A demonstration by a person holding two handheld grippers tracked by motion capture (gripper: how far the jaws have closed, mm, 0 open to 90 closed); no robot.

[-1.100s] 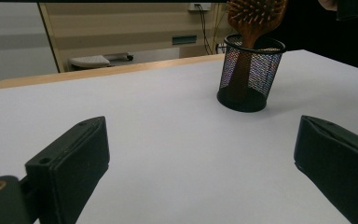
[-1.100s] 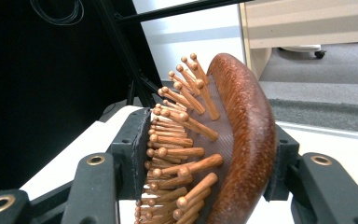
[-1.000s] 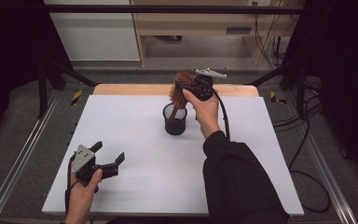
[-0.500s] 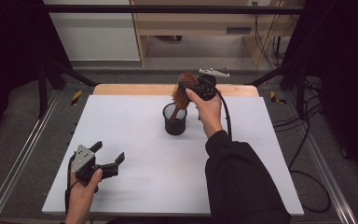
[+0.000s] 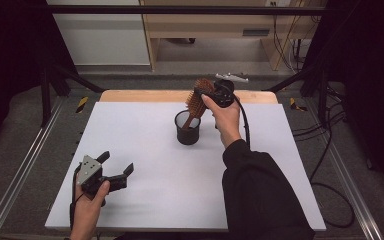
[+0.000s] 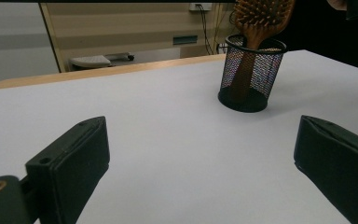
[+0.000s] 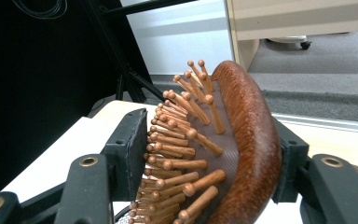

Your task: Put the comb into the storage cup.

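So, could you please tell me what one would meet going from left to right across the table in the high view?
Left gripper, near the table's front left → black mesh cup → wooden hairbrush standing in the cup → right gripper around the brush head → the person's right hand and dark sleeve.

Even, soft overhead light on the table [image 5: 145, 150], dark surroundings, faint shadows, slightly soft focus.
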